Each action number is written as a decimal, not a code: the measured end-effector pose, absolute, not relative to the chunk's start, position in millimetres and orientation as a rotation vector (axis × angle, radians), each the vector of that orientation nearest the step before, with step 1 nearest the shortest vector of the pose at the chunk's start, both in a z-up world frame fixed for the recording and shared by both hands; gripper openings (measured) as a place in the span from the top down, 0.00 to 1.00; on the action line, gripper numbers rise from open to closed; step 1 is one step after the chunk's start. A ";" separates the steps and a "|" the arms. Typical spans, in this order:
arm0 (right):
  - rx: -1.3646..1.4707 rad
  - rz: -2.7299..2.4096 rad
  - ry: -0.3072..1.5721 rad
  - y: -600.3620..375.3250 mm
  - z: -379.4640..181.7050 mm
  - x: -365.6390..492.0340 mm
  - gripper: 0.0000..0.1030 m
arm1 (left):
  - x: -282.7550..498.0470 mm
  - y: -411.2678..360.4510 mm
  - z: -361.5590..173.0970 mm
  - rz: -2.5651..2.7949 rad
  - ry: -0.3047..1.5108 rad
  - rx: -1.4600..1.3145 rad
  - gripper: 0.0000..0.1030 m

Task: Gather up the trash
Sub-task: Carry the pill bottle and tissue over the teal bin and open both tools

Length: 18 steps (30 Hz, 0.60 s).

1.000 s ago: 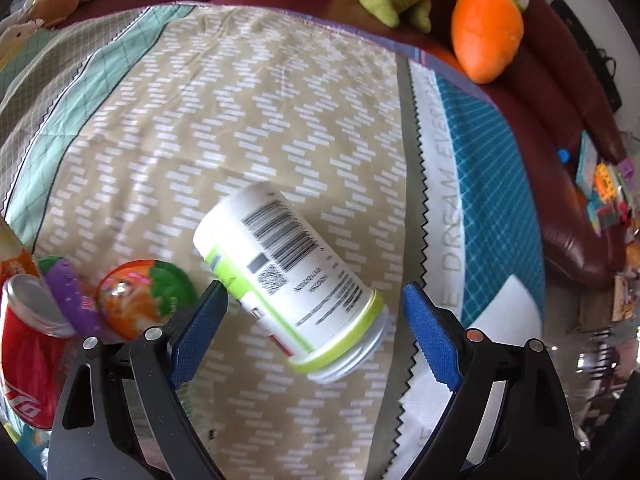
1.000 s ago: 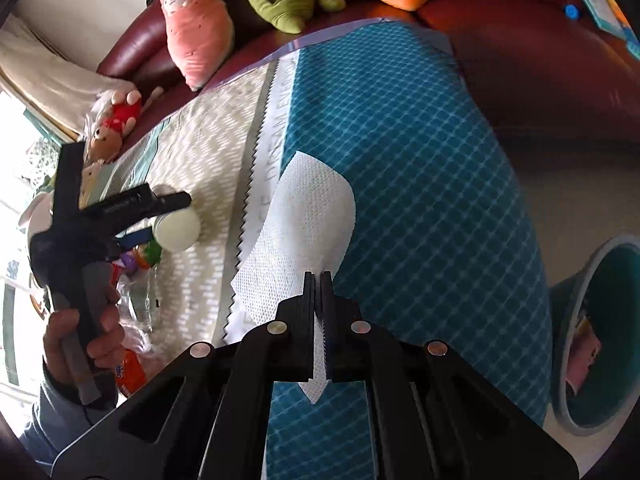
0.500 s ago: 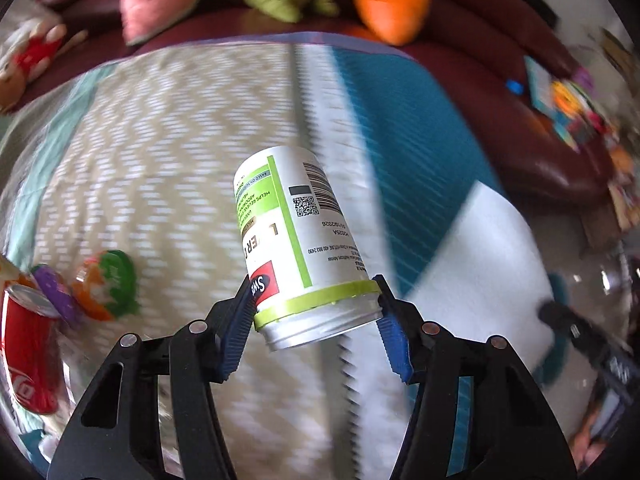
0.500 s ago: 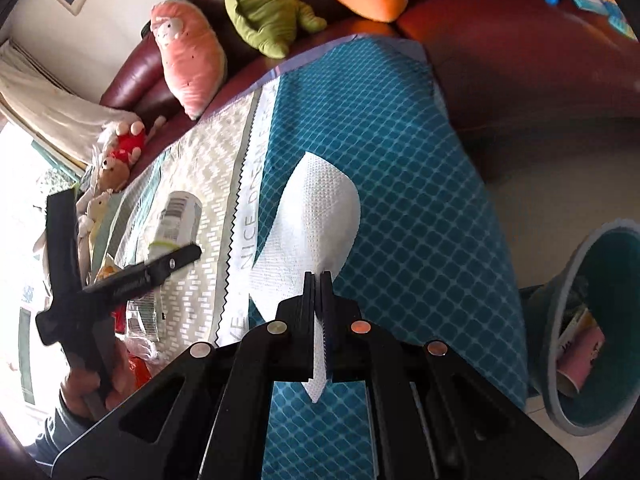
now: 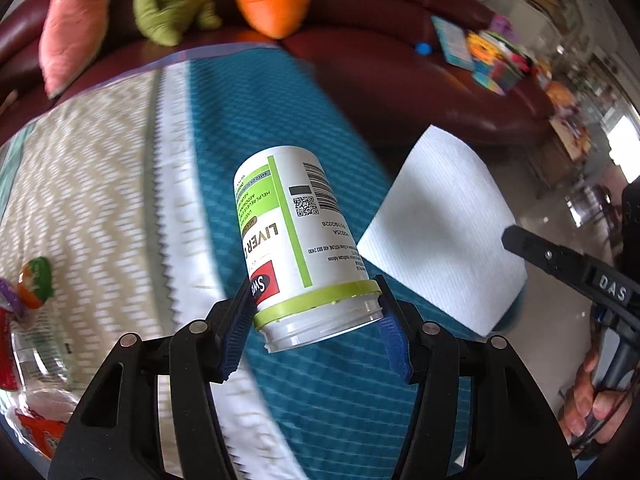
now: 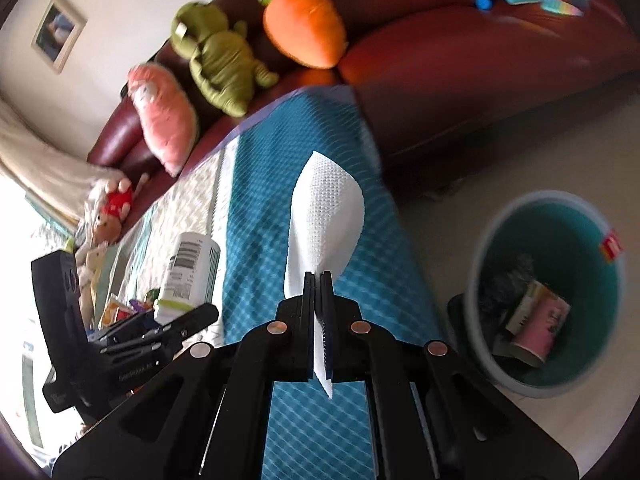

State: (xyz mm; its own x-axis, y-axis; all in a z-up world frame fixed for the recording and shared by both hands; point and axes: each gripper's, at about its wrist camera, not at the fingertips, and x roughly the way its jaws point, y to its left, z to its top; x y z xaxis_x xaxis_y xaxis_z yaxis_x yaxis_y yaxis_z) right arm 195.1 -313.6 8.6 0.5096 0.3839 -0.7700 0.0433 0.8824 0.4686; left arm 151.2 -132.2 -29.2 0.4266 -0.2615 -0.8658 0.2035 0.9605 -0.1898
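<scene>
My left gripper [image 5: 316, 328] is shut on a white and green supplement bottle [image 5: 296, 236], gripped near its open neck and lifted above the patterned cloth [image 5: 100, 200]. The same bottle [image 6: 190, 276] appears at the left of the right wrist view, with the left gripper [image 6: 168, 328] below it. My right gripper [image 6: 318, 284] is shut on a white paper towel [image 6: 324, 220], which hangs in the air over the teal part of the cloth. That towel [image 5: 440, 228] shows at the right of the left wrist view. A teal trash bin [image 6: 500, 376] stands on the floor to the right, with trash inside.
A red can [image 5: 6, 356], a clear bottle [image 5: 36, 356] and small wrappers [image 5: 36, 284] lie at the cloth's left edge. Plush toys [image 6: 216, 56] line the dark red sofa [image 6: 460, 60] behind. A person's hand [image 5: 588, 404] holds the right gripper's handle.
My left gripper closed on the bottle, lifted it off the cloth and carried it right over the teal part. My right gripper raised the towel and swung toward the bin.
</scene>
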 end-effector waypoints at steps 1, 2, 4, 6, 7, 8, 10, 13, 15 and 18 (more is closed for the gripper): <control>0.478 0.197 1.015 -323.5 9.8 190.5 0.97 | 151.7 -141.9 -28.9 -0.307 1.093 -0.052 0.43; 0.490 0.178 1.005 -334.2 11.1 185.6 0.97 | 150.2 -150.1 -28.7 -0.321 1.093 -0.046 0.43; 0.509 0.139 0.982 -354.7 13.1 174.9 0.97 | 147.2 -171.8 -27.9 -0.357 1.089 -0.028 0.43; 0.535 0.099 0.963 -375.4 14.5 164.0 0.97 | 143.3 -195.8 -28.8 -0.399 1.088 -0.005 0.43; 0.547 0.076 0.954 -387.6 14.3 157.1 0.97 | 145.4 -203.7 -31.6 -0.415 1.091 0.004 0.43; 0.556 0.055 0.945 -396.7 14.9 152.0 0.97 | 144.8 -214.0 -33.1 -0.429 1.093 0.013 0.43; 0.584 0.005 0.923 -422.3 15.0 138.5 0.97 | 138.3 -242.3 -36.4 -0.470 1.098 0.041 0.43; 0.608 -0.055 0.900 -450.9 14.5 123.9 0.97 | 134.3 -276.2 -42.5 -0.516 1.109 0.076 0.43; 0.617 -0.086 0.892 -464.7 13.4 117.5 0.97 | 135.6 -293.5 -47.9 -0.536 1.118 0.092 0.43; 0.620 -0.121 0.887 -479.8 11.3 111.6 0.97 | 136.8 -318.9 -58.1 -0.560 1.139 0.110 0.43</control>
State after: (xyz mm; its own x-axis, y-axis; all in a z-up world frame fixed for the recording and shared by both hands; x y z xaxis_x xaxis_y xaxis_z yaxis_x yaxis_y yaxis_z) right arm 111.6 -479.8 11.3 0.6375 0.1508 -0.7555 0.3471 0.8193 0.4564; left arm 136.8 -318.9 -58.1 0.2973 -0.3658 -0.8819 0.4751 0.8579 -0.1957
